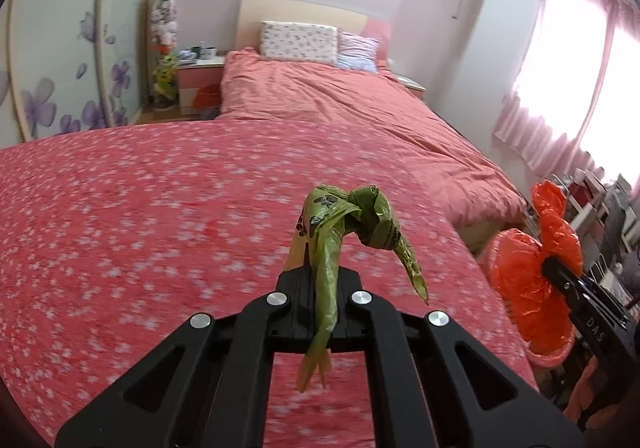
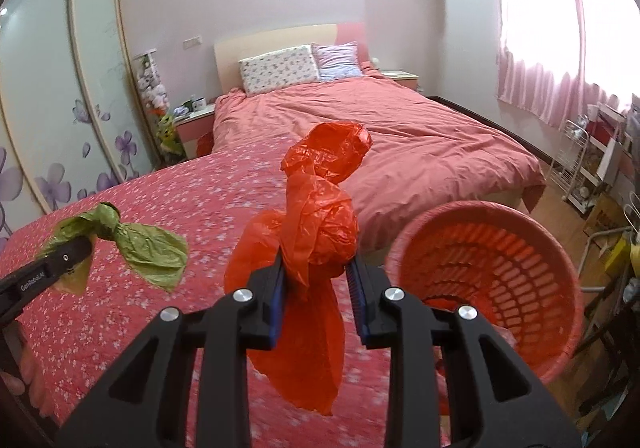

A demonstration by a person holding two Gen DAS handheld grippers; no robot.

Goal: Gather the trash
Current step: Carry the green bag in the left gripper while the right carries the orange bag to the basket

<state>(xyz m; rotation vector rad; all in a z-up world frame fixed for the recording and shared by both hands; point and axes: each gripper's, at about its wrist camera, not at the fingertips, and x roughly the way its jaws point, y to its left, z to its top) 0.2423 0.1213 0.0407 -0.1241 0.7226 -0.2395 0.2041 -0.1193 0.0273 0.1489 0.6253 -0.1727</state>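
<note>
Nearest, the left gripper (image 1: 320, 280) has its two black fingers pressed tight together on a knotted green plastic bag (image 1: 352, 220), whose twisted tail hangs down between the linkage arms while its crumpled knot sticks up past the fingertips. It is held in the air above the flower-print pink bedspread (image 1: 140, 208) that fills the near and left part of the scene. To the right, the right gripper (image 2: 318, 268) pinches a crumpled orange plastic bag (image 2: 320, 216); its blue-padded fingers stand partly apart with the bunched plastic squeezed between them, one lobe rising above the tips and a long flap hanging below. In the right wrist view the green bag sits to the left of the orange one, the two apart. Just right of the orange bag stands a pink slatted wastebasket (image 2: 500, 260), open-mouthed, at the right edge of the bedspread; whether anything lies at its bottom is hard to tell. Farther off lies a bed with a plain salmon duvet (image 2: 380, 128), two pillows (image 2: 280, 68) against the headboard at the far end. Pink curtains (image 2: 560, 68) cover the window on the far right, and sliding wardrobe doors (image 2: 60, 88) with purple flowers line the left.
</note>
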